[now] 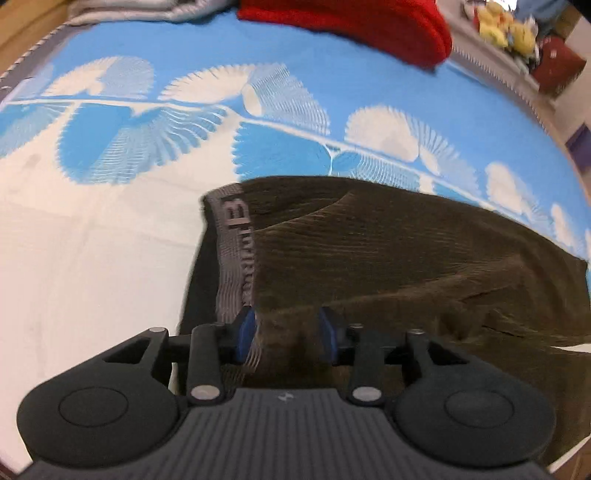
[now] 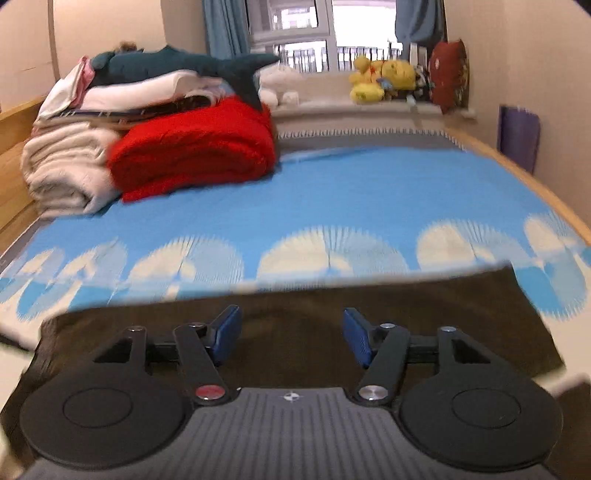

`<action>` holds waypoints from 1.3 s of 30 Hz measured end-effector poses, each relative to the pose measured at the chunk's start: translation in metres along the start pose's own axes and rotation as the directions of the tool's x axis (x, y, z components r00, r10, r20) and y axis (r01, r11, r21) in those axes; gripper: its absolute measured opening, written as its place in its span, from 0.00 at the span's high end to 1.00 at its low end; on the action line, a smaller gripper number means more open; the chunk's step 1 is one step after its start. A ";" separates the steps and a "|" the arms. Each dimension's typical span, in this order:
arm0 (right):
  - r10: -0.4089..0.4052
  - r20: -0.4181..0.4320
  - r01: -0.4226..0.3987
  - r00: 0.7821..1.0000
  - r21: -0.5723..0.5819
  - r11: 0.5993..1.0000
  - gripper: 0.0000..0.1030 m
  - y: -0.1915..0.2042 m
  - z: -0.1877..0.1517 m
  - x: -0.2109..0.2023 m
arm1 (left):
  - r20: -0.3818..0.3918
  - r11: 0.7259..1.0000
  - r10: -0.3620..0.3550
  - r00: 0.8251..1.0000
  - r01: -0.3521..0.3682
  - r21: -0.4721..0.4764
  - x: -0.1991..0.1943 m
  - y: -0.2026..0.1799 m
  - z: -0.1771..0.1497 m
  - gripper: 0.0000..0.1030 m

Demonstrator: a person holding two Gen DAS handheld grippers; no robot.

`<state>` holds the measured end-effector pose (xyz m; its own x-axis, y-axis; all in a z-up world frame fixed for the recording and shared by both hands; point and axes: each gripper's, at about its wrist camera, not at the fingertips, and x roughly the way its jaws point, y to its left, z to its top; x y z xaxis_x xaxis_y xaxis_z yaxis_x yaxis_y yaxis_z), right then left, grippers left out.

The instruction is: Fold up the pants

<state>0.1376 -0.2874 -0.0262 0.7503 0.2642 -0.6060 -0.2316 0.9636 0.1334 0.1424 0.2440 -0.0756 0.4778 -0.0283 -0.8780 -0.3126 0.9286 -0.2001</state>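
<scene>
Right now my left gripper (image 1: 288, 334) tilts steeply down over the waistband (image 1: 236, 254) end of the dark brown pants (image 1: 388, 258), jaws apart, nothing gripped. My right gripper (image 2: 291, 338) points shallower, jaws wide and empty. The pants lie folded along the bedspread's (image 2: 332, 192) near edge, long axis running sideways. Farther off sits a folded red blanket (image 2: 195, 155).

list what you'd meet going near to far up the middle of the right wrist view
right gripper → dark pants → blue and white bedspread → grey strip at the bed's far edge → window ledge → window
</scene>
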 end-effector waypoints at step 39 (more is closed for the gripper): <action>-0.019 -0.374 -0.260 0.927 -0.679 0.687 0.85 0.105 -0.212 -0.019 | -0.012 0.979 0.156 0.988 -0.153 0.133 0.011 0.055 -0.130 0.70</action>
<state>-0.0323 -0.1994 -0.1669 0.4688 0.2120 -0.8575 -0.7741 0.5662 -0.2832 0.0236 0.2461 -0.1527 0.4134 0.1125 -0.9036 -0.2699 0.9629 -0.0036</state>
